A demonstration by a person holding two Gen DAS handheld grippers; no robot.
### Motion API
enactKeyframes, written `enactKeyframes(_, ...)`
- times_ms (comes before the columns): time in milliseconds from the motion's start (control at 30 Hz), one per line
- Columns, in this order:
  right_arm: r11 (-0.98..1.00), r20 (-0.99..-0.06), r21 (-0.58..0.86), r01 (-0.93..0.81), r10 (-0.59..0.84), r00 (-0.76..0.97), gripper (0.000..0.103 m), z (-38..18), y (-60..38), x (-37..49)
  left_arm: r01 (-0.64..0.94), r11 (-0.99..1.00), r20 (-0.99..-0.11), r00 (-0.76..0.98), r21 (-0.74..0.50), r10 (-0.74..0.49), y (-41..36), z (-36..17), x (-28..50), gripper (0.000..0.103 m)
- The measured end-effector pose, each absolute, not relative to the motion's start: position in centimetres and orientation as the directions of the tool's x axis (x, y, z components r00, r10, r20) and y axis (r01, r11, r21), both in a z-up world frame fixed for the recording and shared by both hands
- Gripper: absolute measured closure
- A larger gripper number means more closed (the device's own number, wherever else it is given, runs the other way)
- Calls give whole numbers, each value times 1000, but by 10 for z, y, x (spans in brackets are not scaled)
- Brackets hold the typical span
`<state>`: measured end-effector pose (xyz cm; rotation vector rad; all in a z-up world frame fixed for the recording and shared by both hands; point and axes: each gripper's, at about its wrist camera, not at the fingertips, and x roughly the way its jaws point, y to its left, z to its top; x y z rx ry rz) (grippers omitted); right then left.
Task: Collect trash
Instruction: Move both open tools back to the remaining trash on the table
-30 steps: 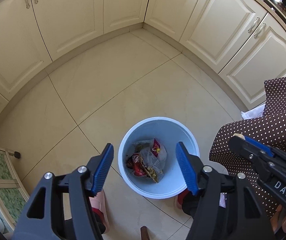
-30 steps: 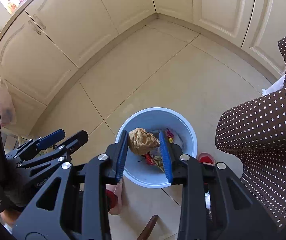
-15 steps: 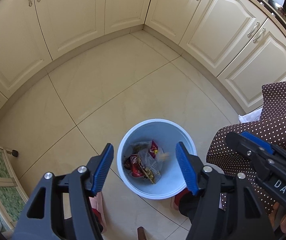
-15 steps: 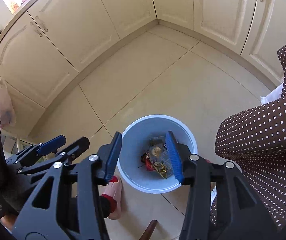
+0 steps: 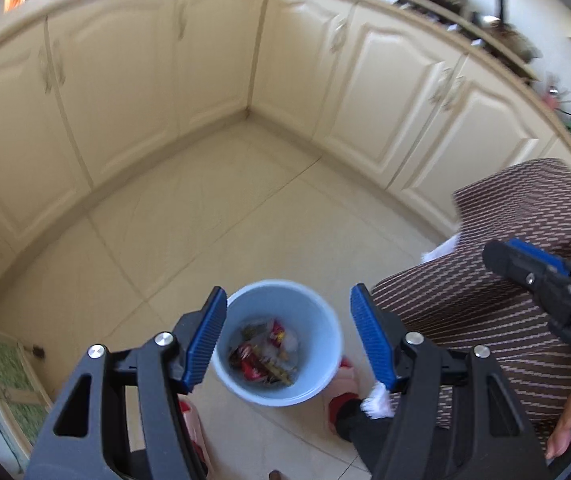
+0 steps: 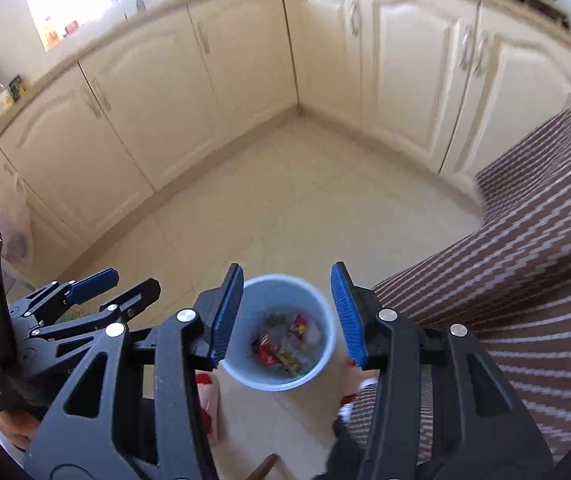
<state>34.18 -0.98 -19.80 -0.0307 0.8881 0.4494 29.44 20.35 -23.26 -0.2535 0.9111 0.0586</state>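
Observation:
A light blue bin [image 5: 317,320] stands on the tiled floor below both grippers, also seen in the right wrist view as the bin [image 6: 325,352]. Inside lie crumpled wrappers [image 5: 263,354], red, white and brownish; the same trash [image 6: 283,340] shows in the right wrist view. My left gripper [image 5: 288,336] hangs well above the bin, open, with nothing between its blue pads. My right gripper [image 6: 287,314] is also open and empty, high over the bin. Each gripper shows at the edge of the other's view.
Cream cabinets [image 5: 189,92] line the far corner and both sides of the floor [image 5: 221,208]. A brown dotted cloth [image 6: 525,248] fills the right side. A person's red and pink slippers [image 5: 341,404] stand beside the bin. A hanging plastic bag [image 6: 15,224] is at the left.
My right gripper let go of the crumpled brown paper, which dropped into the bin. Both grippers then rose, so the bin looks smaller and the countertops have come into view.

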Motion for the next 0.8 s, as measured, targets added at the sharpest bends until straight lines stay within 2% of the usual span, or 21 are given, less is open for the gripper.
enactKeyframes(167,925,-659,95,-367,335,674,55,-121,-73,313,-6,983,-708,695,-182,-127,134,-159,287,36)
enactKeyframes(367,970,-576,46,-237,220,788,52,-67,-175,290,181,973,-658,717,-145,-231,38,-99,290,33)
enactKeyframes(533,998,-554,15,-56,54,831,51,-61,-278,280,332,938,-637,704,-94,-313,-54,-70,306,33)
enactKeyframes(667,997,-577,1,74,-60,815,49,-69,-353,274,425,904,-677,649,-54,-346,-130,-70,332,33)
enactKeyframes(800,992,-611,-23,127,-114,784,49,-86,-398,276,456,887,-723,590,-70,-360,-175,-83,367,33)
